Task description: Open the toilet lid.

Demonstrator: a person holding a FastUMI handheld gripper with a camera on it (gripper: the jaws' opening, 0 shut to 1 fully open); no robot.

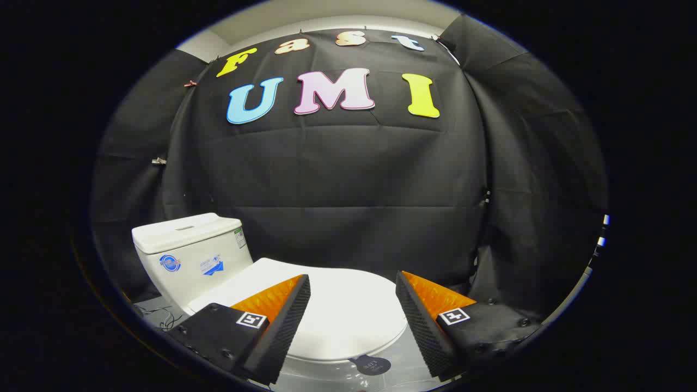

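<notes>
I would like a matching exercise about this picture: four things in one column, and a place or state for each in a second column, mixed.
Things:
1. toilet lid
2. tank
3. gripper
4. round dark sticker

Places or states:
A. open, touching nothing
B. closed, lying flat
C. on the bowl's front, under the lid's rim
D. behind the lid, beyond one of the fingers

Pairs: 1-B, 2-D, 3-A, 4-C
</notes>
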